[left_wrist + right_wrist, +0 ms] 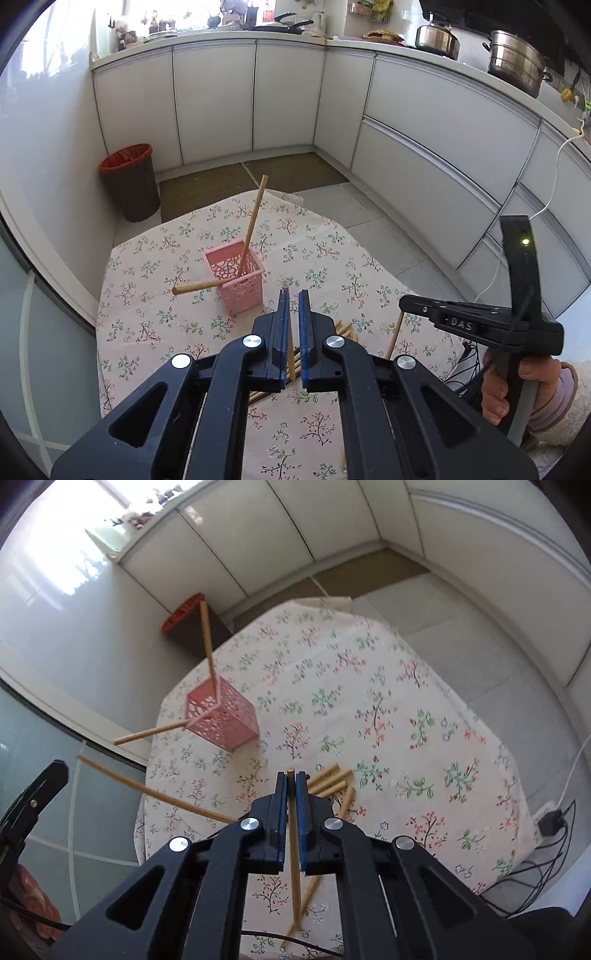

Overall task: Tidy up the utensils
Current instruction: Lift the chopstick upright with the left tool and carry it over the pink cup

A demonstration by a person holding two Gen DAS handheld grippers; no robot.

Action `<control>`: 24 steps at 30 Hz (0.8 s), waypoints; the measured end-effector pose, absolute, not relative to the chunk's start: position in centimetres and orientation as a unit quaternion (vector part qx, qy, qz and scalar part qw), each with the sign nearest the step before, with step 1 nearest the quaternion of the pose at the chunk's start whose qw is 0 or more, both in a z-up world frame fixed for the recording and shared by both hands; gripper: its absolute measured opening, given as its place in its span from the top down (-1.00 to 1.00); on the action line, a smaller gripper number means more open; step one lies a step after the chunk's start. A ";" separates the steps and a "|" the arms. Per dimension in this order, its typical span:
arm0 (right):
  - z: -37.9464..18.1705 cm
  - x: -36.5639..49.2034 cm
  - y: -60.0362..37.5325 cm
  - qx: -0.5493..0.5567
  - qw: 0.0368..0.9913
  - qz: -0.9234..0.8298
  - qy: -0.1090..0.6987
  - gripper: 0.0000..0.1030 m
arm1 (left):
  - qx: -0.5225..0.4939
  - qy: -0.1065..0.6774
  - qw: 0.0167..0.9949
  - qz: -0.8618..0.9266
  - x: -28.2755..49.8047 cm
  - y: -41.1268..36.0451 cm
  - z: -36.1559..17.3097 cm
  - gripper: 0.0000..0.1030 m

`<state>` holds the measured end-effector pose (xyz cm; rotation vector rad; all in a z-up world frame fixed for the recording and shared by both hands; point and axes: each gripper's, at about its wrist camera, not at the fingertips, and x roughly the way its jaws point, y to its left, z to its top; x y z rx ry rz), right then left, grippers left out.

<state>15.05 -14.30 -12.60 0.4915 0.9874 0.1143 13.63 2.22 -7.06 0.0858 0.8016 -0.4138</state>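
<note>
**Both tools lift a chopstick each**

The left tool (293,295) is clenched on a chopstick (290,347) whose long axis runs along its fingers, tip just past them. The right tool (291,775) grips another chopstick (294,867) the same way, its tail trailing down toward the near edge of the tabletop (424,701). Toward the far left corner stands the pink basket (236,280), holding two sticks, one leaning up and away, one jutting left. Only the right wrist view shows the loose bundle (332,779) fanned beside its fingers; only the left shows the hand (517,387) gripping the right tool.
</note>
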 end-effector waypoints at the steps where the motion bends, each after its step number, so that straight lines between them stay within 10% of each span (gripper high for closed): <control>1: -11.5 14.8 -14.4 0.229 0.856 0.060 0.460 0.91 | 0.040 0.384 0.901 -0.198 13.6 2.2 -6.7 0.92; 16: -1.5 13.8 -16.0 0.208 0.903 0.091 0.364 0.91 | -0.040 0.406 0.893 -0.189 15.1 4.3 -5.2 0.88; 19: -2.1 14.3 -16.3 0.214 0.900 0.091 0.368 0.91 | -0.078 0.470 0.863 -0.169 17.0 4.6 -9.2 0.30; 24: -3.1 15.3 -16.4 0.222 0.892 0.094 0.382 0.91 | -0.077 0.523 0.844 -0.093 20.2 3.8 -17.0 0.22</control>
